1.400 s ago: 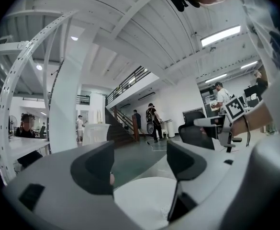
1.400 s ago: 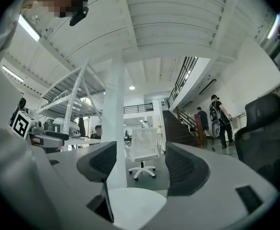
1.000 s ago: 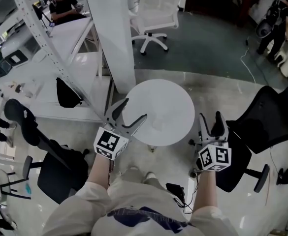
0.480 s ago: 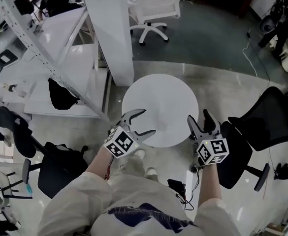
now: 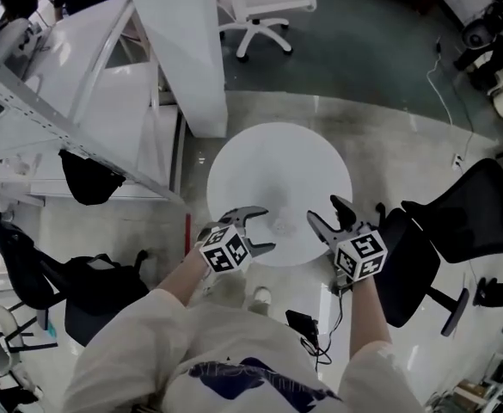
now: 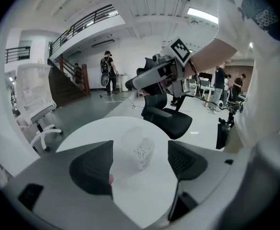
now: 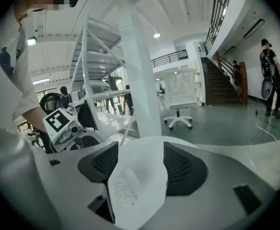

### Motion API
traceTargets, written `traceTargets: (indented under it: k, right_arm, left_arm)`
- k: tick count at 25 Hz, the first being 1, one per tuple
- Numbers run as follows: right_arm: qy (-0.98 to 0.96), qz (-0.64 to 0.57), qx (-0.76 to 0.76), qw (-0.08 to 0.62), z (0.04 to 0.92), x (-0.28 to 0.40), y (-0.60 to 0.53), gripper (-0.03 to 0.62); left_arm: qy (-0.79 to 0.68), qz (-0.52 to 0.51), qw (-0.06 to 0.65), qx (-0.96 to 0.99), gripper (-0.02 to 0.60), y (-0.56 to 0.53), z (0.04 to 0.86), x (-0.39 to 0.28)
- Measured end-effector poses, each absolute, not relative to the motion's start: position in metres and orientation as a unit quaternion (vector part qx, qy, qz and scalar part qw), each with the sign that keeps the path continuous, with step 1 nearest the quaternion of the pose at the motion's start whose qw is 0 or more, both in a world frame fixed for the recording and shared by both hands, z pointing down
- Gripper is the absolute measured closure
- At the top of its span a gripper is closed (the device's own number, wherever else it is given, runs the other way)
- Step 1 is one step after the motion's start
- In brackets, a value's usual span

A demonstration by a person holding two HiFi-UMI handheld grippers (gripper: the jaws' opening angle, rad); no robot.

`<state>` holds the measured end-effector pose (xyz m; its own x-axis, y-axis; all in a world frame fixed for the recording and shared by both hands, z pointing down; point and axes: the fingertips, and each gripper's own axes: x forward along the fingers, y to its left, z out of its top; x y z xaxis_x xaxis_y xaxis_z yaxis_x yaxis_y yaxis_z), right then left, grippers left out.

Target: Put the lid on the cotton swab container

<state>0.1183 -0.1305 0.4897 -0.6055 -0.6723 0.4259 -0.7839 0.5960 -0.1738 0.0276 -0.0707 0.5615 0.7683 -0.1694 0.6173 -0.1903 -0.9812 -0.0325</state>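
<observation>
My left gripper (image 5: pixel 264 229) and right gripper (image 5: pixel 324 211) have closed in on the container (image 6: pixel 140 152), both jaws spread empty; a clumsy nudge could topple it.

Large open work hall, part office, part lab. Glossy pale floor (image 5: pixel 389 144), a grey-green stretch farther off. Small round table (image 5: pixel 277 166) out in the open; black swivel chair (image 5: pixel 466 213) beside it, white swivel chair (image 5: pixel 264 7) beyond. Thick white column (image 5: pixel 178 50). White perforated steel frame (image 5: pixel 27 99) over a white desk (image 5: pixel 83 54). Loose cable (image 5: pixel 443 101) across the floor. Stairs (image 7: pixel 223 80) with dark rail, railed gallery (image 6: pixel 82 25) above. High ribbed ceiling, strip light (image 6: pixel 202 15). Person with backpack (image 6: pixel 107 73) by the stairs, others standing farther back
</observation>
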Motion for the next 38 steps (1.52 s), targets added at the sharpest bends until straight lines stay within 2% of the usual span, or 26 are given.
traceTargets:
  k: [9,18,29,38]
  right_arm:
    - [-0.884,0.216,0.338,0.239,0.557,0.083,-0.143,0.290]
    - [-0.880,0.237,0.294,0.289,0.599,0.077,-0.140,0.306]
    - [-0.878,0.252,0.246,0.324,0.618,0.074,-0.133,0.378]
    - [-0.876,0.275,0.230,0.321,0.621,0.072,-0.131,0.433]
  left_arm:
    - [-0.055,0.354,0.078,0.931,0.239,-0.077,0.628,0.035]
    - [-0.033,0.359,0.095,0.928,0.239,-0.080,0.657,0.050]
    - [-0.025,0.361,0.106,0.926,0.239,-0.078,0.669,0.061]
    - [-0.037,0.362,0.112,0.925,0.241,-0.084,0.673,0.064]
